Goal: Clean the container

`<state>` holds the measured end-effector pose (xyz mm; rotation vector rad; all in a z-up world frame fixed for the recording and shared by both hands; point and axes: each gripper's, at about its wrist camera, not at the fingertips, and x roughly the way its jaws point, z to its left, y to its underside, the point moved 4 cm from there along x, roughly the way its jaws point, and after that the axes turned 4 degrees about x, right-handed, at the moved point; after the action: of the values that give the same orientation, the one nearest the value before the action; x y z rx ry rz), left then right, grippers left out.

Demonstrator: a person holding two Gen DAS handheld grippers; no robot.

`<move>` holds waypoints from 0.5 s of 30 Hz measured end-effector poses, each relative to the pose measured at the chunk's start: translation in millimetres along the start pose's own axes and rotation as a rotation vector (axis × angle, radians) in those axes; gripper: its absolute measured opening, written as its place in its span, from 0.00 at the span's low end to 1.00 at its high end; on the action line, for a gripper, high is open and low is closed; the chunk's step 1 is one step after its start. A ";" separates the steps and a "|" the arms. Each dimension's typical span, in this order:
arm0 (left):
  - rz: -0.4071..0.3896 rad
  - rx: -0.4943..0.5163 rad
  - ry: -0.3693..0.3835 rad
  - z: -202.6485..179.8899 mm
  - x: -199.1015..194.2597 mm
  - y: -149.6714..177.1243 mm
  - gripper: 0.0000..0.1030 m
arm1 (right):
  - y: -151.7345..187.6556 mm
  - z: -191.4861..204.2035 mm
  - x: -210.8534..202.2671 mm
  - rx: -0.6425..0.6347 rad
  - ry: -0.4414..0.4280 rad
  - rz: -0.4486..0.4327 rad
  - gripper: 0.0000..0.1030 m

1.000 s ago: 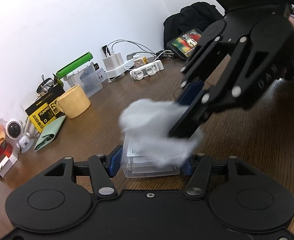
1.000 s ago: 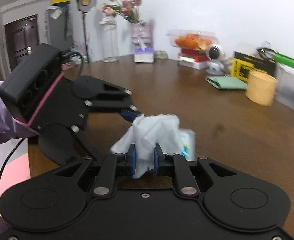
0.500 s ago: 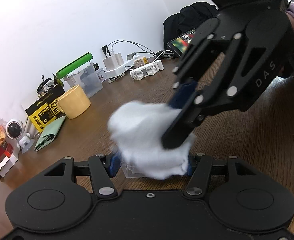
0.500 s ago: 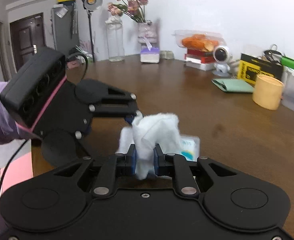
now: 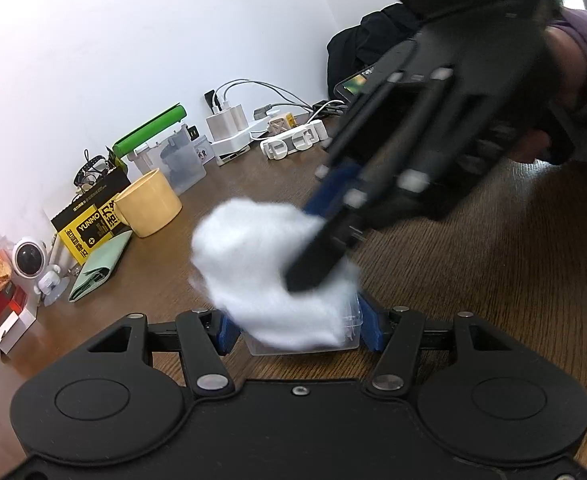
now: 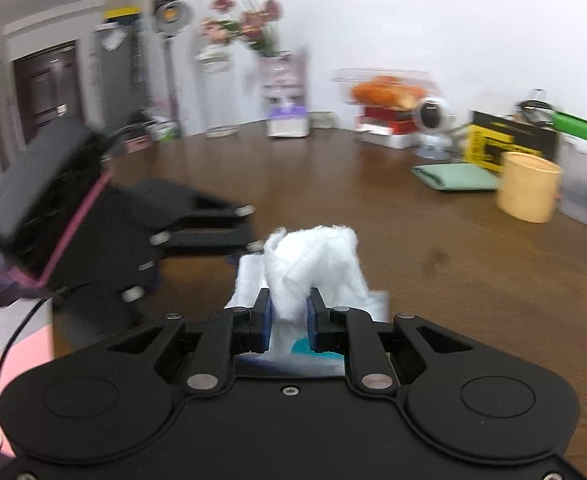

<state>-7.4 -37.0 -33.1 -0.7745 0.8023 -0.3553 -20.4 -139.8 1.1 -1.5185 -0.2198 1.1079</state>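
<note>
Between the left tongs (image 5: 299,330), at six o'clock in their view, sits the clear container (image 5: 351,326), clamped on the desk (image 5: 473,264). Right tongs (image 6: 289,314) pinch a white tissue (image 6: 313,256) wiping over it; hard rubbing could twist the container loose.

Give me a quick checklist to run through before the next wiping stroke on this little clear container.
1. Left tongs gripping the clear container on both sides: ok.
2. Right tongs shut on the white wipe: ok.
3. Wipe in contact with the container top: ok, it covers most of it in the left wrist view.
4. Container sitting flat on the wooden table: cannot tell, the wipe hides most of it.
5. Container surface already clean: cannot tell, it is covered.
6. Yellow cup away from the wiping area: ok.
</note>
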 end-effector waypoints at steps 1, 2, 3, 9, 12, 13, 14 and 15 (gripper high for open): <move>0.000 0.000 0.000 0.6 0.0 0.0 0.56 | 2.8 2.5 -1.5 -0.001 -0.003 0.011 0.18; 0.000 0.000 0.000 0.7 0.0 0.1 0.56 | 5.1 2.7 -4.4 0.002 -0.001 0.019 0.18; 0.000 -0.001 0.001 0.7 0.0 0.2 0.56 | 7.4 2.6 -7.5 0.005 0.001 0.026 0.18; 0.000 -0.003 0.002 0.6 -0.3 0.5 0.56 | 6.9 -29.9 -13.4 0.078 0.131 0.027 0.18; 0.000 -0.001 0.000 0.3 -0.4 0.5 0.56 | -0.1 -26.4 -5.2 0.069 0.111 0.013 0.18; 0.000 -0.001 0.000 0.4 -0.4 0.5 0.56 | -2.7 -21.1 -1.7 0.058 0.091 0.012 0.18; 0.000 -0.003 0.001 0.9 -0.6 0.2 0.56 | -3.1 -14.8 0.0 0.046 0.069 0.014 0.18; 0.001 -0.005 0.002 1.4 -0.7 0.1 0.56 | -3.2 -8.5 1.7 0.034 0.047 0.016 0.18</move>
<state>-6.8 -35.9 -32.3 -0.7782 0.8053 -0.3537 -11.9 -143.3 1.8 -1.5166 -0.1558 1.0817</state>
